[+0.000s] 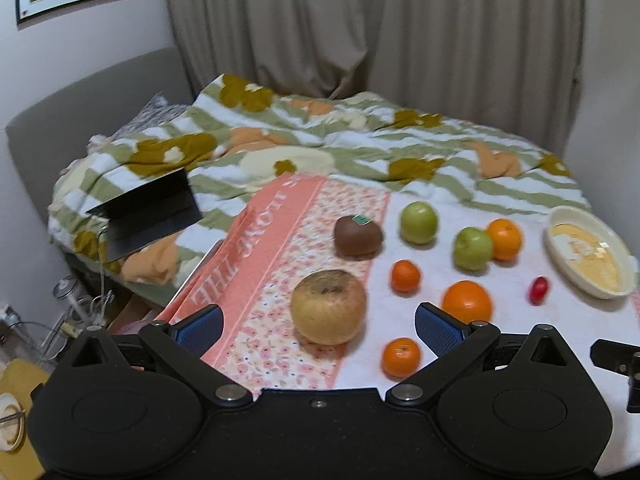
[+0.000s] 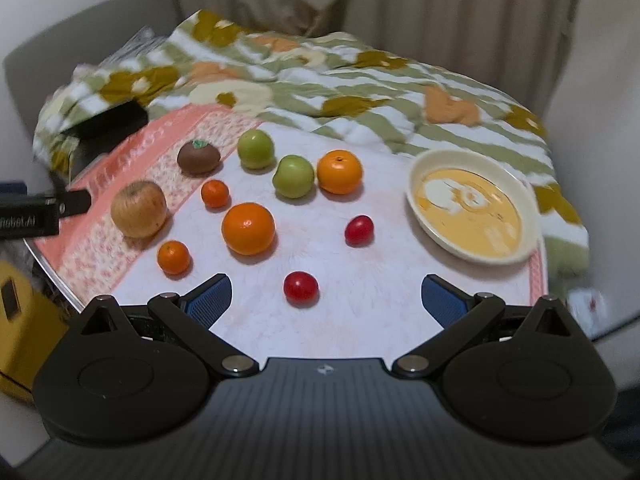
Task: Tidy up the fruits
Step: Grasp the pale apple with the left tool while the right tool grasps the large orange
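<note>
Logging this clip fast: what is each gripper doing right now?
Left gripper: jaws open, holding nothing, yellowish apple between them.
Right gripper: jaws open, holding nothing.

Left wrist view: from tabletop (image 1: pixel 400 216) near-left edge, facing bed (image 1: pixel 360 152) and curtain (image 1: pixel 360 32), close above apple (image 1: pixel 328 306). Right wrist view: further right, same heading, slightly higher, close over tomato (image 2: pixel 301 288). Shared: fruit spread, dish (image 1: pixel 590 254) (image 2: pixel 472 212), bed, curtain. Each tool's edge visible in other view.
</note>
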A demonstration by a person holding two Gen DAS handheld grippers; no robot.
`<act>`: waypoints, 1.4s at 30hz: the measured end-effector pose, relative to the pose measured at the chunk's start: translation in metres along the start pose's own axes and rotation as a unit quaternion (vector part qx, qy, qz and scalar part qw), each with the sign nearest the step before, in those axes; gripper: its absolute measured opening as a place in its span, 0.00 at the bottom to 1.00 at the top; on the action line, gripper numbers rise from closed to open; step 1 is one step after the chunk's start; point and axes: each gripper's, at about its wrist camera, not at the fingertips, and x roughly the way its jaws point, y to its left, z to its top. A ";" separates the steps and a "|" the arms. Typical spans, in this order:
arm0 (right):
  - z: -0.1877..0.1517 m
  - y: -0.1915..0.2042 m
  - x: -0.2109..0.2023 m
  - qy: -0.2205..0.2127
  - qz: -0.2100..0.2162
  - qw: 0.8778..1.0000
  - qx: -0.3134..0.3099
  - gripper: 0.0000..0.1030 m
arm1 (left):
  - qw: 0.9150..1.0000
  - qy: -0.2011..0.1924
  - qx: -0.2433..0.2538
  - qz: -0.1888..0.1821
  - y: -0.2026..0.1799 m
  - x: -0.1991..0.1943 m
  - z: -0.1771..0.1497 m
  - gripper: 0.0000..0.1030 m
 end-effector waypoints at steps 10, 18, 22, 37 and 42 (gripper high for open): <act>0.007 0.005 0.075 -0.006 0.054 0.998 -0.031 1.00 | 1.000 0.010 0.001 0.011 -0.003 0.062 -0.005 1.00; 0.010 0.016 0.119 0.003 0.090 0.995 -0.043 1.00 | 0.999 0.042 0.003 0.005 -0.007 0.102 -0.011 0.89; 0.012 0.022 0.132 0.003 0.098 0.994 -0.044 1.00 | 0.999 0.050 0.001 0.002 -0.006 0.112 -0.012 0.85; 0.025 0.040 0.157 0.016 0.125 0.991 -0.046 0.85 | 0.998 0.053 0.002 -0.026 -0.005 0.117 -0.010 0.76; 0.028 0.046 0.160 0.014 0.121 0.992 -0.045 0.72 | 0.998 0.051 0.015 -0.026 -0.005 0.116 -0.012 0.76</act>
